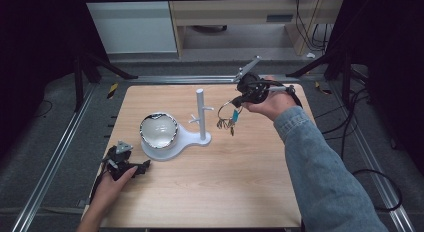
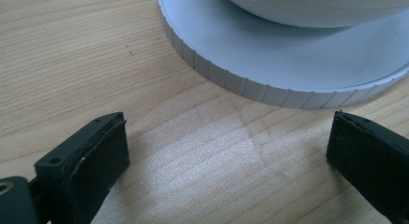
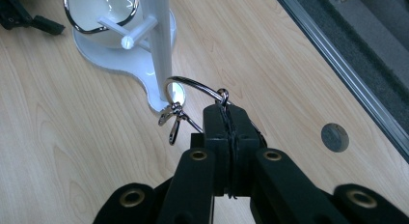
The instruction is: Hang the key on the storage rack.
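Observation:
A white stand [image 1: 200, 114] with a post and short pegs rises from a flat base that also carries a shiny bowl [image 1: 158, 130]. To the right of the post and above the table, my right gripper [image 1: 236, 101] is shut on a metal key ring [image 1: 227, 114], with keys and a small blue tag dangling below. In the right gripper view the jaws [image 3: 226, 115] pinch the ring's wire [image 3: 193, 86], which hangs just in front of the post [image 3: 159, 35]. My left gripper [image 1: 125, 162] rests low at the table's front left, open [image 2: 226, 137] and with nothing between its jaws, facing the base's ribbed rim [image 2: 270, 91].
The wooden table [image 1: 210, 192] has a dark round plug [image 3: 334, 137] near its right edge, with a metal rail [image 3: 337, 64] beyond. Cables lie on the floor at the right [image 1: 370, 177]. A sleeved forearm [image 1: 320, 167] crosses the table's right side.

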Available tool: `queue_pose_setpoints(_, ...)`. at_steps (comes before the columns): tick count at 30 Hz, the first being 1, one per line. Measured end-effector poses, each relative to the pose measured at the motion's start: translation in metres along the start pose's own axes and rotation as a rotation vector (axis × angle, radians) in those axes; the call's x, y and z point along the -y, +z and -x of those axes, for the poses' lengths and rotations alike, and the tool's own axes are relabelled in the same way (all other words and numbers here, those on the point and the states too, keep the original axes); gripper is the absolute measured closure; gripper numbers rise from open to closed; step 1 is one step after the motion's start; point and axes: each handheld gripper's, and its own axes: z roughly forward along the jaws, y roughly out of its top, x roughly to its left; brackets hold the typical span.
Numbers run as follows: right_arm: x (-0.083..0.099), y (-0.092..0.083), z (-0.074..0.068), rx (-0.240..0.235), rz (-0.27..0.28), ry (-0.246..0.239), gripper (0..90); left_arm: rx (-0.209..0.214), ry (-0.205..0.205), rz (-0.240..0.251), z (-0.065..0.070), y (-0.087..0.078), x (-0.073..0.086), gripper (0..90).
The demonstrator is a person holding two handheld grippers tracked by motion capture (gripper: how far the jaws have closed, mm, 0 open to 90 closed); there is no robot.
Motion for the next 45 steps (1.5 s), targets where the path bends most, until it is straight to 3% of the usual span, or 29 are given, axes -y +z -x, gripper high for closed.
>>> queue_pose_setpoints(10,-0.003,-0.003,-0.001,-0.005,0.002,-0.009,89.0,0.0,-0.002,0.002,0.0,0.0,0.0,0.5)
queue_pose_setpoints(29,-0.018,-0.017,-0.017,-0.011,0.013,-0.061,89.1,-0.001,-0.001,-0.001,0.0,0.0,0.0,0.4)
queue_pose_setpoints(45,-0.029,-0.007,-0.023,-0.034,-0.002,-0.078,89.1,-0.001,0.001,-0.001,0.0,0.0,0.0,0.4)
